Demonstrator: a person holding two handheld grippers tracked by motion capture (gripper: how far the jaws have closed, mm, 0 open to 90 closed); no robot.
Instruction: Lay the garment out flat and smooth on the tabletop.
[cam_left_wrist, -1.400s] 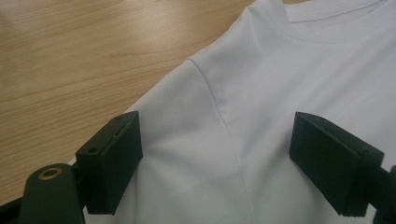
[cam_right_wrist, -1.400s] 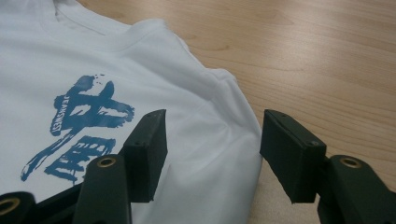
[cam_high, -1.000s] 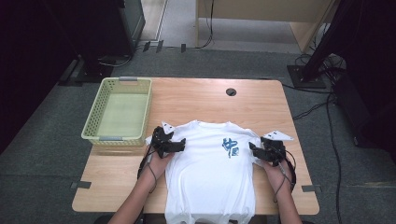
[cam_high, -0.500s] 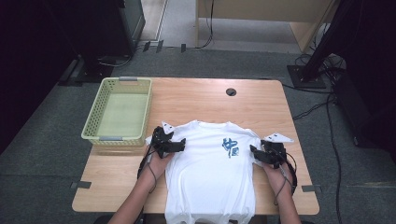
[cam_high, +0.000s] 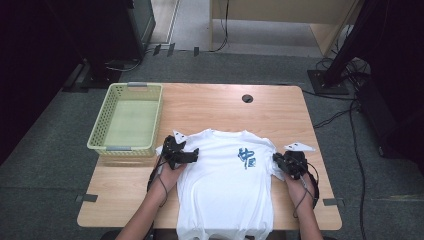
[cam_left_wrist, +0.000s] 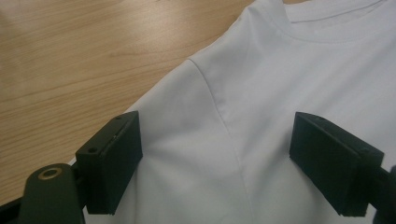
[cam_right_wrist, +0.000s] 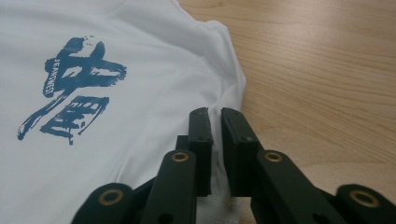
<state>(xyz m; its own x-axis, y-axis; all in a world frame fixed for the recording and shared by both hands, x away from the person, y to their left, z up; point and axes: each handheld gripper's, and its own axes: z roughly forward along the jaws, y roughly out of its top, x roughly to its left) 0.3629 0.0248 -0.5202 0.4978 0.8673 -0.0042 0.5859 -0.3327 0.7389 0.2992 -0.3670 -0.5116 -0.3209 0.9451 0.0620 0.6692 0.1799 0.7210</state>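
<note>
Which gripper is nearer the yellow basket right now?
Left. The left gripper sits at the T-shirt's sleeve, just off the yellow basket's near corner. The right gripper pinches the opposite sleeve, the shirt's whole width farther away.

T-shirt (cam_high: 225, 185) on table (cam_high: 210, 107); basket (cam_high: 127, 120) left of it.

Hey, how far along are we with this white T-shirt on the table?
Done: the T-shirt lies flat, print up. In hand: the right hand-held gripper has just closed on its sleeve edge; the left hand-held gripper stands open over the other shoulder. Left: no fold shows yet, and the basket is empty.
</note>
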